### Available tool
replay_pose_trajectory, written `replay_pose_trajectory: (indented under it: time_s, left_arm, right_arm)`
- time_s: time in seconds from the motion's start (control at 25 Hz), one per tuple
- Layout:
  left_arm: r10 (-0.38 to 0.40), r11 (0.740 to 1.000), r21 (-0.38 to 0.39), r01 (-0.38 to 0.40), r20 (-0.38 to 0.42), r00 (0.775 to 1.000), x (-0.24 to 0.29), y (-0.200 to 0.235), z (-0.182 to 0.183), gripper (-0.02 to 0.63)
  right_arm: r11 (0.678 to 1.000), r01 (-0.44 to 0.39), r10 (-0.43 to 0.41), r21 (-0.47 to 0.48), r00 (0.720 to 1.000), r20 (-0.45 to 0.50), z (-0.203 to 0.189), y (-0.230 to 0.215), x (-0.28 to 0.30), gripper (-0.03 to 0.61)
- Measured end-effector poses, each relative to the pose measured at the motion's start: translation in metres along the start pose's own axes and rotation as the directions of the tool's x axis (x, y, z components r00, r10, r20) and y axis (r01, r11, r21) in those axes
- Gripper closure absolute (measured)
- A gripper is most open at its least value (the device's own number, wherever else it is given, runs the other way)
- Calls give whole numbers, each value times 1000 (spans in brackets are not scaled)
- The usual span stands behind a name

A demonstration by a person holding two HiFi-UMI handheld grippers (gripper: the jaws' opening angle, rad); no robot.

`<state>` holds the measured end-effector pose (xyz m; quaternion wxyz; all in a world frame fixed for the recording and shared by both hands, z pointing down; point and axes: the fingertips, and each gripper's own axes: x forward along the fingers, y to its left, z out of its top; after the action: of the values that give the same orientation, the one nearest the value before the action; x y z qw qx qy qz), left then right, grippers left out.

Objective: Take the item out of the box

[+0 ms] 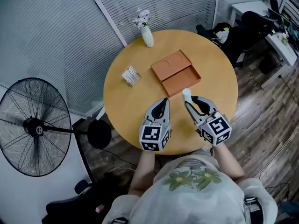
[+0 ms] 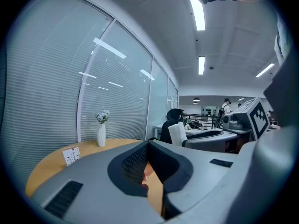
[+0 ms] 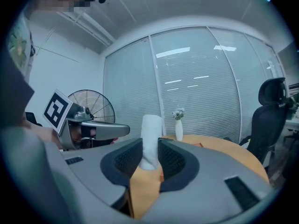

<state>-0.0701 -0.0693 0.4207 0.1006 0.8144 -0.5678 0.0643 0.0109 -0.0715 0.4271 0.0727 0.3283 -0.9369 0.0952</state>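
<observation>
An open orange box [image 1: 185, 80] lies on the round wooden table [image 1: 126, 106], its lid [image 1: 169, 63] beside it at the far side. My right gripper [image 1: 188, 100] hovers just in front of the box, shut on a white roll-shaped item [image 1: 186, 94]. In the right gripper view the item [image 3: 152, 134] stands upright between the pads, above the tabletop. My left gripper [image 1: 163, 104] hangs to the left of the right one, over the table's near part, its jaws together with nothing in them. From the left gripper view the white item [image 2: 177, 133] shows to the right.
A white vase with flowers [image 1: 146, 33] stands at the table's far edge, and a small printed card box [image 1: 131, 75] lies left of the orange box. A standing fan [image 1: 35, 127] is on the floor to the left. An office chair [image 1: 250, 29] and desks are at the right.
</observation>
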Motion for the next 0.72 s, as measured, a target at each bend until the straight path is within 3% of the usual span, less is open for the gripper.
replay_pose_trajectory:
  time_s: [0.72]
  left_arm:
    - [4, 1000, -11, -4, 6, 1000, -18, -7, -3, 612]
  right_arm:
    - [1000, -14, 14, -8, 1000, 12, 2, 18, -15, 471]
